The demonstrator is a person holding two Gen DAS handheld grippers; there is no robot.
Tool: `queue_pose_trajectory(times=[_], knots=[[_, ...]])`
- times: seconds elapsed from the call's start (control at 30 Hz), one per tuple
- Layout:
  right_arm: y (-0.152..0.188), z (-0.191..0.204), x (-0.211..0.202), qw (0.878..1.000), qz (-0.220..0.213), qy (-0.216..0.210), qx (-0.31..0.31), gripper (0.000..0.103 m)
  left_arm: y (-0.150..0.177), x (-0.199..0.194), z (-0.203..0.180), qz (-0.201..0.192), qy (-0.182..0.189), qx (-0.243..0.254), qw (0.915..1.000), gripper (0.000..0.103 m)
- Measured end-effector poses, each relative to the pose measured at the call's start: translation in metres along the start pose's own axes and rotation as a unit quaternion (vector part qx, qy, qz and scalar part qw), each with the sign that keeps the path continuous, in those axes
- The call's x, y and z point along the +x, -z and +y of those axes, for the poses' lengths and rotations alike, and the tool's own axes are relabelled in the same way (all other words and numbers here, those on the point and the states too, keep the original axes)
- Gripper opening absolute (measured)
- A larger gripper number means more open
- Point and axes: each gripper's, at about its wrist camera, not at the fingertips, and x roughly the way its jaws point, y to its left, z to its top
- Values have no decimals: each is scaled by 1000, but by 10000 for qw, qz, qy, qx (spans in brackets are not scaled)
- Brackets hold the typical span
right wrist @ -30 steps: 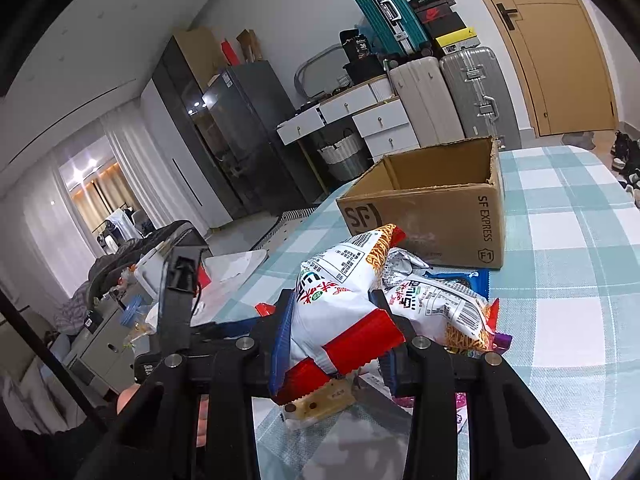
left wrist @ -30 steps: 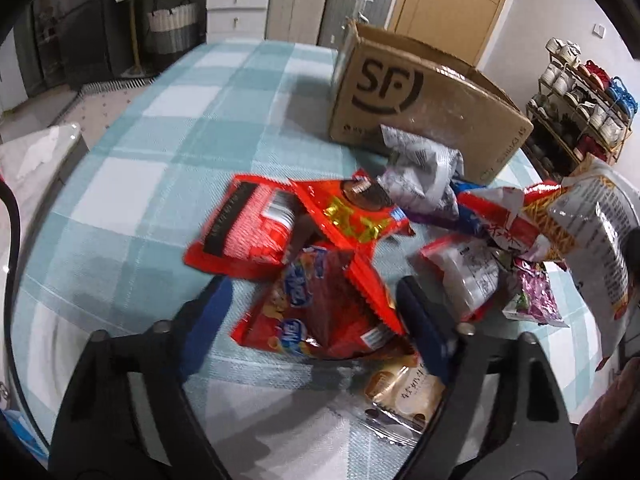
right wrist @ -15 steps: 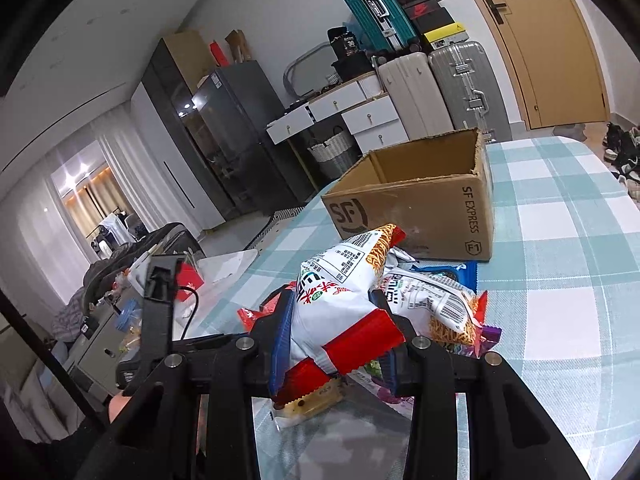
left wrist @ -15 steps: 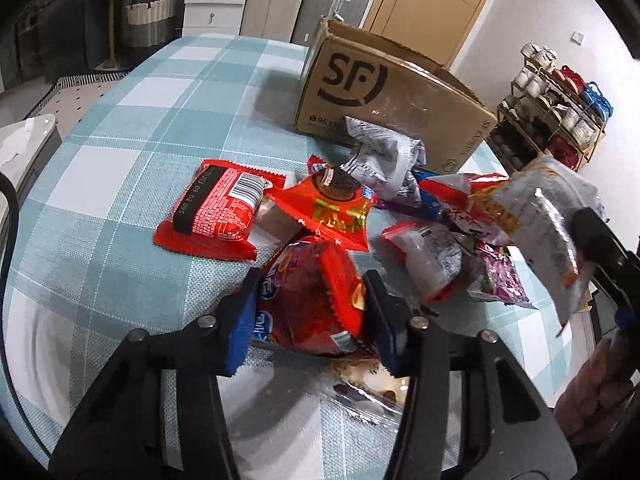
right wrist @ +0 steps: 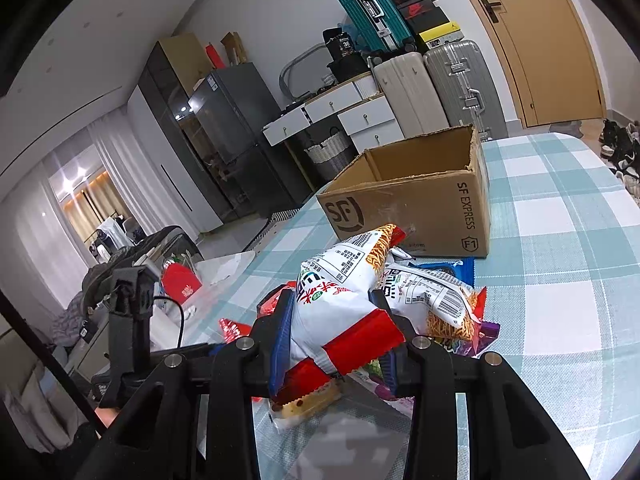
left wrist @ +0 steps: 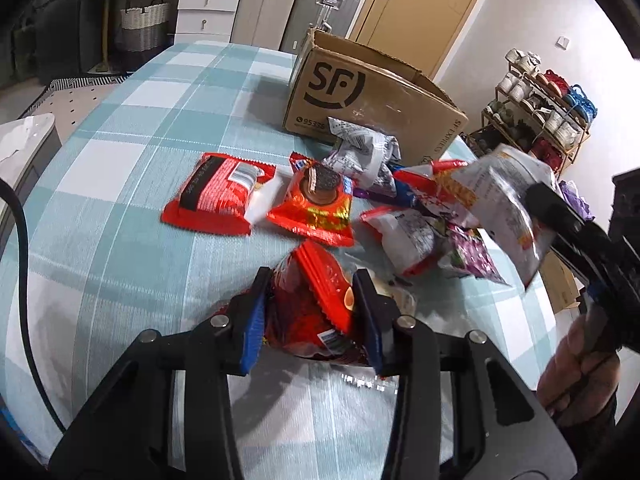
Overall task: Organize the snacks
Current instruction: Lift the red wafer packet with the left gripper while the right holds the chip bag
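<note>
Two grippers, each loaded with one packet. Left wrist view: left gripper (left wrist: 310,300), fingers (left wrist: 252,320) closed narrow on a red snack bag (left wrist: 316,312), crumpled and pinched at its sides, low over the checked surface (left wrist: 120,208); whether the bag has cleared the cloth cannot be told. Loose stock beyond it: flat red wafer packet (left wrist: 218,196), red biscuit packet with a sandwich-cookie picture (left wrist: 316,204), grey-white crinkled packet (left wrist: 364,152), white-and-red packet (left wrist: 408,240), purple packet (left wrist: 472,252). Open SF cardboard box (left wrist: 360,100) stands behind the pile, touching or just beside the grey-white packet. At the right edge, the right gripper carries a white noodle-snack bag (left wrist: 500,200) above the pile. Right wrist view: right gripper (right wrist: 336,336), fingers (right wrist: 282,336) closed narrow on the white noodle-snack bag (right wrist: 336,300), gripped near its red lower seam, held clear of the surface (right wrist: 560,280). Under it a second noodle packet (right wrist: 432,300), a blue packet edge (right wrist: 456,266) and a clear-wrapped biscuit (right wrist: 304,404). SF cardboard box (right wrist: 412,200) ahead, top open, no contents visible inside. Step in hand, as judged: both pickups made, transfer to the box pending. Next move calls for lifting each bag above the box rim, carrying it over the opening, and releasing one gripper at a time so the two do not collide.
</note>
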Motion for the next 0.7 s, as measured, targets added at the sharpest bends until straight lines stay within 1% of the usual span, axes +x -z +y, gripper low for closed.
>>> queue_pose_trajectory(times=[0.1,0.17,0.27,0.33,0.43,0.7], knots=[[-1,-2,-2,10000,-46,-20,35,37,7,-9,-2,-65,83,20,9999,37],[-2,-2,-3,9999,-89,-51,53,37,9,-16,-2,-130,125,7,9998,33],[-3,-1,-7,9998,-172,-80,69,37,7,-23,-1,-182,280,-76,9994,32],[-4,-1,-9,9997,-225,-116,65,37,5,-22,-2,-184,172,-43,9997,29],[-5,0,-7,9998,-196,-85,60,37,4,-17,-1,-97,238,-91,9996,27],[-5,0,-5,9998,-164,-97,60,37,7,-12,-3,-48,152,15,9999,23]])
